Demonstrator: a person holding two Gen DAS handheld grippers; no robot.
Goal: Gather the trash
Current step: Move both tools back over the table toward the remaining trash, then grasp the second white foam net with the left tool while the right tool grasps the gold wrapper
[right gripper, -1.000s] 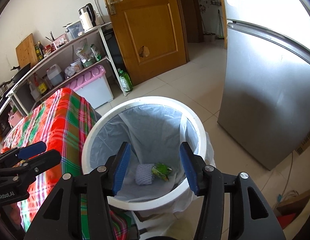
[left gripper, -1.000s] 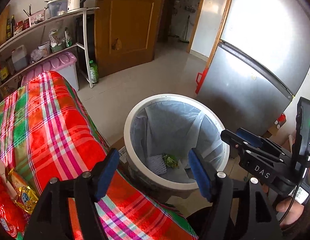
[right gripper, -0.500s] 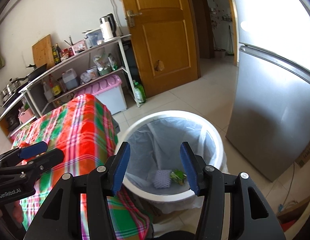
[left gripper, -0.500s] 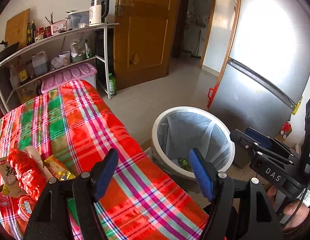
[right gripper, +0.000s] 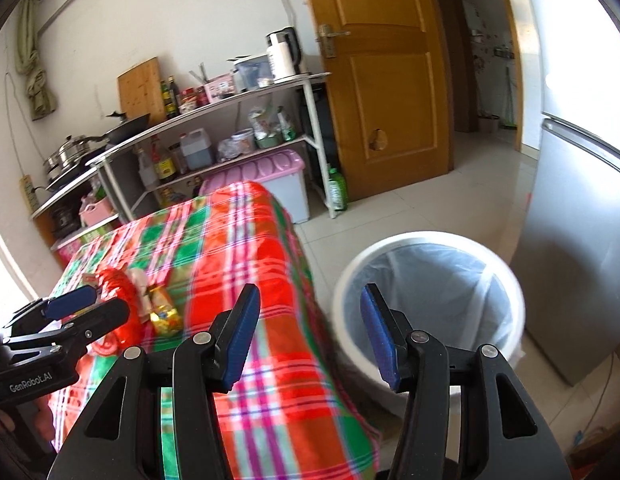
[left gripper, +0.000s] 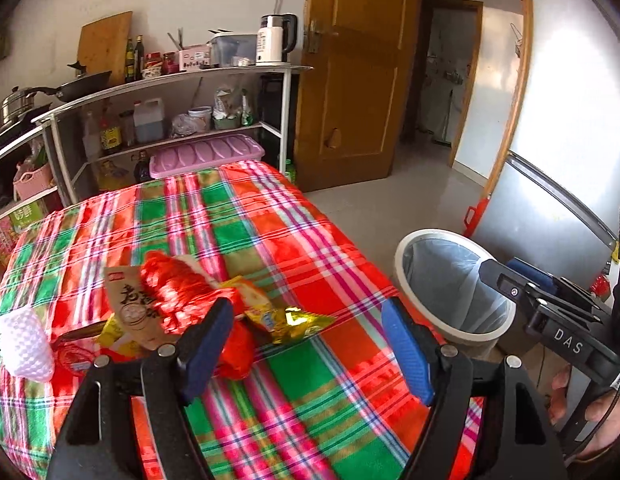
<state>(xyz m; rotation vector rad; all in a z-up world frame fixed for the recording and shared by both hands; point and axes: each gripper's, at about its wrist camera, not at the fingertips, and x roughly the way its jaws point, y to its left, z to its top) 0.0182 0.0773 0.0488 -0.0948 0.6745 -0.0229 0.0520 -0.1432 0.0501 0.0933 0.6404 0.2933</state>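
1. Left hand-held gripper [left gripper: 308, 344], jaws wide and just opened further, holds nothing; it has swung from the trash bin [left gripper: 450, 286] back over the table [left gripper: 230, 216].
2. Right hand-held gripper [right gripper: 308, 338] is wide and empty too.
3. Wrappers [left gripper: 182, 304] lie just ahead on the table, probably next to collect.

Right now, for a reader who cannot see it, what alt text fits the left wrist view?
An open blue-padded left gripper hovers over a red-and-green plaid tablecloth towards a heap of snack wrappers and a white foam net. A white lined trash bin stands on the floor to the right.
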